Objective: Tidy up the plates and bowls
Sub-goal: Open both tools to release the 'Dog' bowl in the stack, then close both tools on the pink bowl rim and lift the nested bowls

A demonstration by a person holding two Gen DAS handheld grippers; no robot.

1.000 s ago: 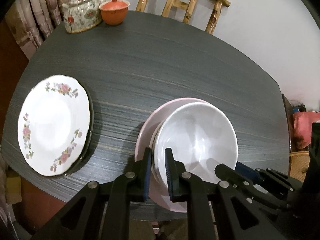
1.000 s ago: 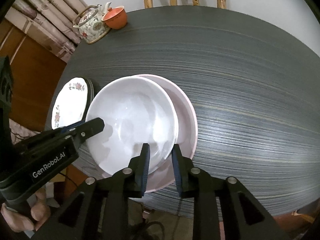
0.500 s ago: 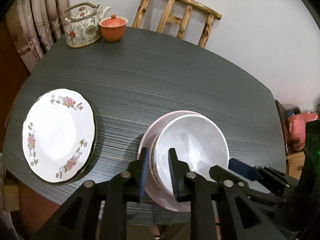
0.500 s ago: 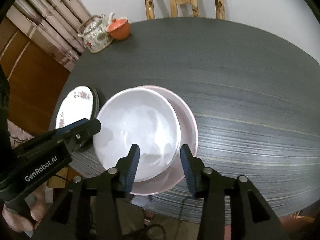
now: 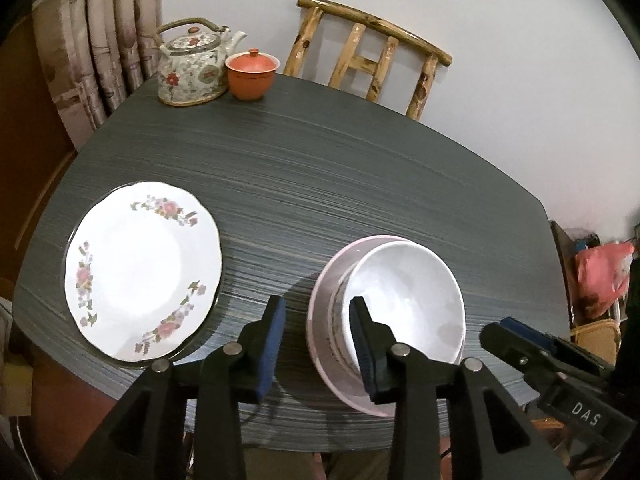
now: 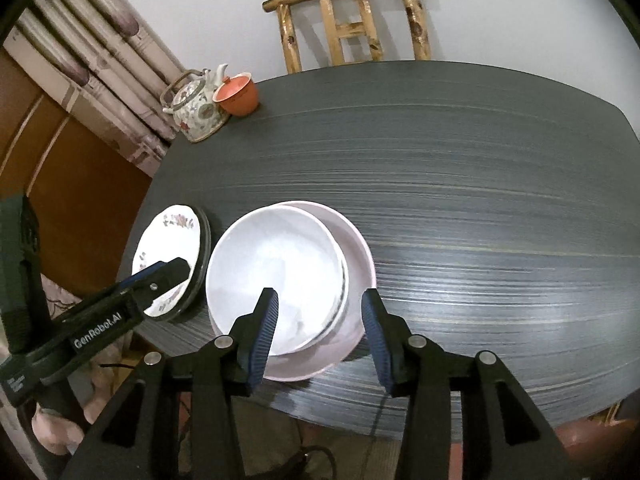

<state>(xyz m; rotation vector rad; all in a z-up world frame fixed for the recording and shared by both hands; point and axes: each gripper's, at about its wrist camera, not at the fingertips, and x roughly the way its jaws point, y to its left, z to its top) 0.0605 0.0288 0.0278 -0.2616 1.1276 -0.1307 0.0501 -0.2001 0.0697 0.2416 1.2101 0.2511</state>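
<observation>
Dark grey wood-grain laminate covers the table (image 5: 320, 168), which fills most of both views, with a pale wall, a bamboo chair (image 5: 372, 52) at the top and striped curtains (image 5: 100, 32) in the upper left. A white bowl (image 5: 404, 304) sits mouth-up, nested off-centre in a pink bowl (image 6: 356, 248), low and right of centre in the left wrist view, near the table's close edge. Being round, it has no long axis to speak of. A floral plate (image 5: 144, 268) lies flat on a dark plate at centre left, apart from the bowls. A patterned teapot (image 5: 192, 68) and an orange lidded cup (image 5: 252, 74) stand together in the upper left. The left gripper (image 5: 318, 346) is spread wide, gripping nothing, one finger outside the pink rim, the other over the white bowl. The right gripper (image 6: 322, 332) hangs likewise released above the bowls' near edge. Nothing lies between the stacks.
</observation>
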